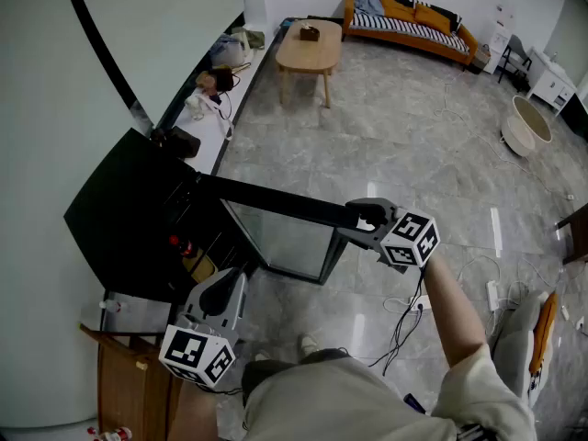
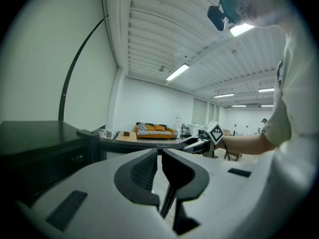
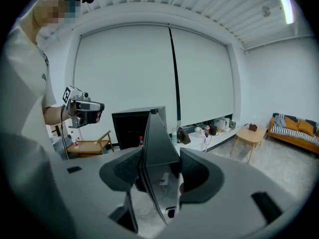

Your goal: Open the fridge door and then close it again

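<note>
Fridge door (image 1: 276,211): swung wide open from black fridge (image 1: 119,214). My right tool (image 1: 360,217): jaws clamped on its free edge. My left tool (image 1: 219,294): nearly closed, empty, held low by fridge.

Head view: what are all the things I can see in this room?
Fridge: one, black, left by the wall.
Fridge door: one, black, swung open toward the middle.
Coffee table: one, light wood, top middle.
Sofa: one, orange, far wall.
Wooden stand: one, brown, bottom left corner.
Tub: one, cream, right edge.
Left gripper: one, grey, bottom left, jaws shut, empty.
Right gripper: one, grey, middle, jaws gripping the fridge door's edge.
</note>
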`<state>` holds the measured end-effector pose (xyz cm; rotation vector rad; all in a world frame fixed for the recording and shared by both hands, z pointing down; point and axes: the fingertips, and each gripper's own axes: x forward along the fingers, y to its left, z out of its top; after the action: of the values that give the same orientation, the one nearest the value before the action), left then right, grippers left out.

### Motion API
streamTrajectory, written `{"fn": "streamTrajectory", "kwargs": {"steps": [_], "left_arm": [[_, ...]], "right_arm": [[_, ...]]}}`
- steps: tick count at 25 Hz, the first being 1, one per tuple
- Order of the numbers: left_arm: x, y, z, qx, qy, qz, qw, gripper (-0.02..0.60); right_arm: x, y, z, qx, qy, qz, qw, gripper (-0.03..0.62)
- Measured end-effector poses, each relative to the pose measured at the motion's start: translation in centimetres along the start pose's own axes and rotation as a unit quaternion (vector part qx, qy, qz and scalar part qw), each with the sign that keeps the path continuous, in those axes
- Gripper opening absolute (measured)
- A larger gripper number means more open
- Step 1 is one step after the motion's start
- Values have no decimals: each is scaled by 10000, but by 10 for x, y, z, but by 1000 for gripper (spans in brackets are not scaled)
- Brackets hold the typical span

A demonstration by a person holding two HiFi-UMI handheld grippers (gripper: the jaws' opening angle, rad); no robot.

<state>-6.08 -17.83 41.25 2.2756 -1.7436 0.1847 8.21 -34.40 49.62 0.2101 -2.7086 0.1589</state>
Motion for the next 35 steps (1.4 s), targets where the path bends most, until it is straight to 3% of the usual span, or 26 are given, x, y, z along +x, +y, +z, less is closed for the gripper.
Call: {"fn": "streamTrajectory", "kwargs": {"steps": [17, 35], "left_arm": [[-43, 2, -17, -86, -8, 264, 9996, 29], [-108, 14, -23, -90, -32, 414, 9991, 29]], "right_arm": [[3, 74, -4, -326, 267, 222, 9989, 216], [16, 156, -3, 125, 166, 302, 9993, 224]]}}
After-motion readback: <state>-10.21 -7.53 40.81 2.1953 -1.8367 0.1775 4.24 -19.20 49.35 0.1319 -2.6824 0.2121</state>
